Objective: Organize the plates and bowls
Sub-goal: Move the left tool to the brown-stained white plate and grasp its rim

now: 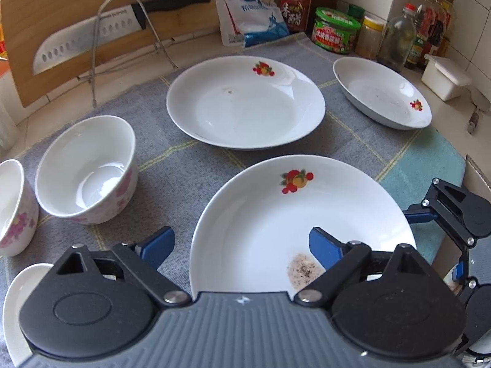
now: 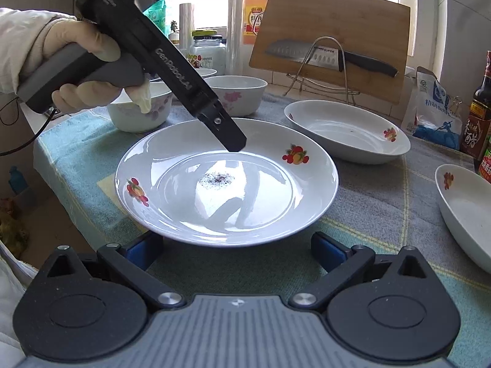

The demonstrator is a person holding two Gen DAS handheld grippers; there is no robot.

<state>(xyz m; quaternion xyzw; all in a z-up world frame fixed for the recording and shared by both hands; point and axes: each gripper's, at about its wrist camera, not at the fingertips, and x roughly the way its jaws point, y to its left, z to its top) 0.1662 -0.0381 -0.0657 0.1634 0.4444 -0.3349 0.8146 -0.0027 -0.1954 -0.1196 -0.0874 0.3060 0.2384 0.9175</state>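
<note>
A white plate with a fruit print and a dark smudge (image 1: 276, 230) (image 2: 227, 181) lies on the grey cloth. My left gripper (image 1: 242, 245) is open, one finger over the plate and one outside its left rim; in the right wrist view its body (image 2: 172, 70) hangs over the plate. My right gripper (image 2: 236, 248) is open and empty just in front of the plate's near rim. Two more fruit-print plates (image 1: 245, 101) (image 1: 383, 92) lie farther back. Two flowered bowls (image 1: 89, 168) (image 1: 12, 205) stand at the left.
A cutting board with a knife (image 1: 92, 43) leans in a wire rack (image 1: 129, 40) at the back. Bottles, jars and a bag (image 1: 334, 27) line the back right wall. A white container (image 1: 445, 76) sits at the far right. Another white dish rim (image 1: 18, 306) shows at lower left.
</note>
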